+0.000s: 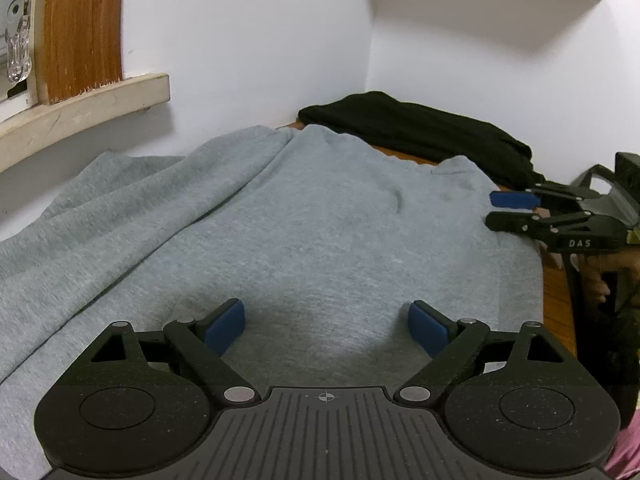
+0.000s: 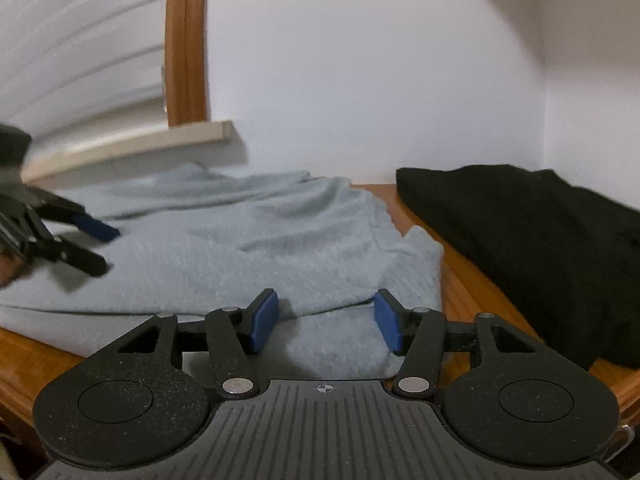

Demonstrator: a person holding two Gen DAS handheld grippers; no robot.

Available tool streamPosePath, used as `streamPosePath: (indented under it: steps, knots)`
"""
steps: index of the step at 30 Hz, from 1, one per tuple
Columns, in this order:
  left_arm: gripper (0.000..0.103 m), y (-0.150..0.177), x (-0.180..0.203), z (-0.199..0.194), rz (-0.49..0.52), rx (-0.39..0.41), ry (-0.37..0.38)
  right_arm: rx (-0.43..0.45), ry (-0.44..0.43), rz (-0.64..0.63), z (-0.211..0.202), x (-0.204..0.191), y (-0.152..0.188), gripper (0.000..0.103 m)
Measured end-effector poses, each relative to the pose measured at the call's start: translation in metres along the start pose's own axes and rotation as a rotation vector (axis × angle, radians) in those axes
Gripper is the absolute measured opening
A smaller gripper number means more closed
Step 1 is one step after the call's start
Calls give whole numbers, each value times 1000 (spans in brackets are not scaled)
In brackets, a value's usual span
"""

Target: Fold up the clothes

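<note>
A grey sweatshirt [image 1: 320,220] lies spread over the wooden table [image 2: 460,288], with a fold running along its left side. My left gripper [image 1: 326,320] hovers low over the sweatshirt's near part, jaws wide and nothing between the blue pads. My right gripper [image 2: 326,308] is open over the sweatshirt's [image 2: 260,248] right near corner, where a folded layer edge lies between and just beyond the fingers; the pads do not press on it. In each wrist view the other tool shows at the side: right gripper [image 1: 492,210], left gripper [image 2: 105,250].
A folded black garment [image 1: 420,128] lies at the back right of the table, in the corner of the white walls; it also shows as the black garment [image 2: 540,248]. A window sill [image 1: 80,108] juts out at the left. A hand [image 1: 600,280] holds the right tool.
</note>
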State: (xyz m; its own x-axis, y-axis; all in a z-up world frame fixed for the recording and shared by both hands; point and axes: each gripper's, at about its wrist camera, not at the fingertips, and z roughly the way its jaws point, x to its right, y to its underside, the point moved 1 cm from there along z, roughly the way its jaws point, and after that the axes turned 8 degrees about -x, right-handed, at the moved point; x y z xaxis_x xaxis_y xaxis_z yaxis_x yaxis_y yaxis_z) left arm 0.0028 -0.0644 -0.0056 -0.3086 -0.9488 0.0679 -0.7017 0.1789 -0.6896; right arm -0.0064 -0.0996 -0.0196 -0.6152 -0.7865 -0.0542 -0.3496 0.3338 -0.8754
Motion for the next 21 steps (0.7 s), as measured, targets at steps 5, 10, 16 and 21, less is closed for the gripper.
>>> streamPosePath:
  steps: [5,10,16,21]
  knots:
    - [92,0,0,0,-3,0,-3,22,16,2,1,-3,4,54]
    - [94,0,0,1,3,-4,-8,29,24,7,1,-4,5,55]
    - [95,1,-1,0,3,-5,-9,38,36,12,1,-5,7,55]
    - [96,1,0,0,3,-7,-8,-14,47,-2,0,-8,-3,55]
